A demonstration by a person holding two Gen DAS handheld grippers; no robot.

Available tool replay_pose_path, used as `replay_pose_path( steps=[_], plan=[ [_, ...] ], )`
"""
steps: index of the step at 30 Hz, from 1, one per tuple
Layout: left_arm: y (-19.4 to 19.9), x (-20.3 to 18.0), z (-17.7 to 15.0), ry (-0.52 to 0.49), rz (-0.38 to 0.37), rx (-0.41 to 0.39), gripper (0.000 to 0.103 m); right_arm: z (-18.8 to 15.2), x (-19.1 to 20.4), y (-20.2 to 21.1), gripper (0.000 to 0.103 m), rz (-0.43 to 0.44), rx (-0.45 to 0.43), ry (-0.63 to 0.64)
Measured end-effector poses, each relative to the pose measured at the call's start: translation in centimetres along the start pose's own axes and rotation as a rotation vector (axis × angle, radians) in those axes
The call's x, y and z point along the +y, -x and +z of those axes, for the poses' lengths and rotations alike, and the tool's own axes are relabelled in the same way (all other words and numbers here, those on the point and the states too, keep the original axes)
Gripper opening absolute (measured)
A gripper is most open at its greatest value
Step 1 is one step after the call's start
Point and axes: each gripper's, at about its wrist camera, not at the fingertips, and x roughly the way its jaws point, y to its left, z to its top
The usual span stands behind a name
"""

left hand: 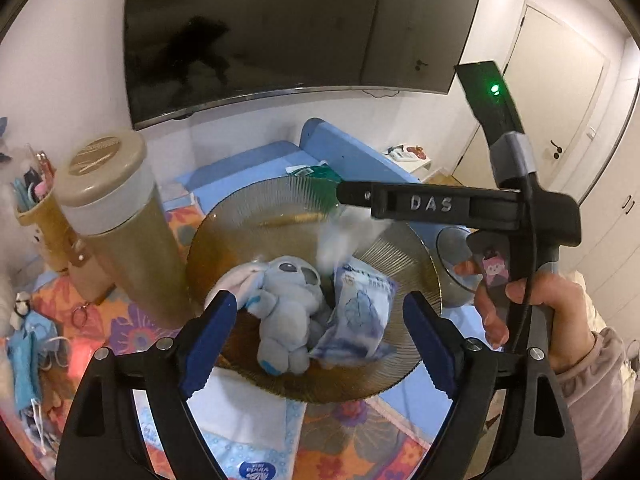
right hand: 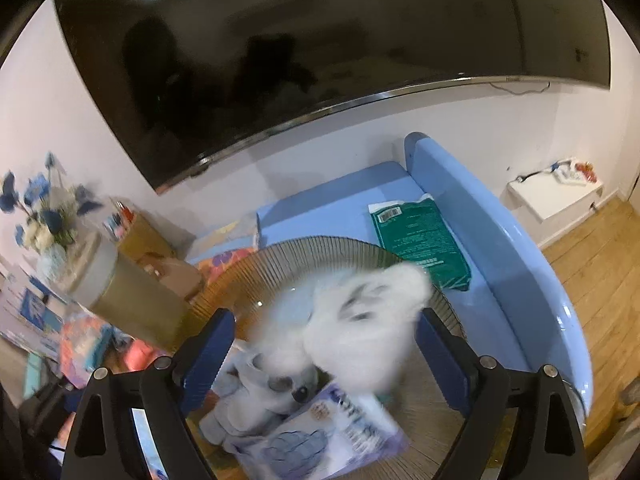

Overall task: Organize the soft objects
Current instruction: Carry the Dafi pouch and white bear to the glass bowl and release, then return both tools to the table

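Observation:
An amber ribbed glass plate (left hand: pixel 280 208) holds a grey-blue plush toy (left hand: pixel 284 300) and a blue-and-white soft packet (left hand: pixel 356 320), lying side by side. My left gripper (left hand: pixel 320 304) hovers open just above them, with its blue pads on either side of both and touching neither. My right gripper (right hand: pixel 326 316) is open over the same plate (right hand: pixel 320 252). A blurred white fluffy toy (right hand: pixel 360 320) is between its fingers, apart from the pads and above the plush toy (right hand: pixel 256 400) and the packet (right hand: pixel 320 440). In the left wrist view a hand (left hand: pixel 552 312) holds the right gripper, and its finger (left hand: pixel 360 196) reaches over the plate.
A tall amber jar with a beige lid (left hand: pixel 116 216) stands close to the plate's left. A floral cloth (left hand: pixel 132 328) and a white tissue pack (left hand: pixel 248 432) lie underneath. Behind are a blue sofa (right hand: pixel 500 248) with a green packet (right hand: pixel 420 240) and a wall television (left hand: pixel 280 32).

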Motion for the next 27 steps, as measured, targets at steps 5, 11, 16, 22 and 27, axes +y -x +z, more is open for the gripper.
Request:
replay_pose_path(
  steps=[5,11,16,22,27],
  plan=[
    [1.3,0.5,-0.9,0.006,0.010,-0.010,0.084,-0.3,1.1,0.2,0.090,-0.022,0.011,0.017],
    [3.6,2.7,-1.1,0.026,0.047,-0.037,0.084,-0.3,3.6,1.1,0.090,-0.008,0.002,0.023],
    [6.6,5.7,-1.0,0.069,0.078,-0.071,0.084,-0.2,7.0,2.9,0.090,0.023,-0.059,0.042],
    [11.1,12.5,-2.0,0.131,0.181,-0.123,0.084,-0.4,13.5,6.1,0.094,0.034,-0.197,0.114],
    [15.0,19.9,-3.7,0.184,0.306,-0.142,0.084,-1.4,20.2,7.1,0.101,0.138,-0.255,0.163]
  ],
)
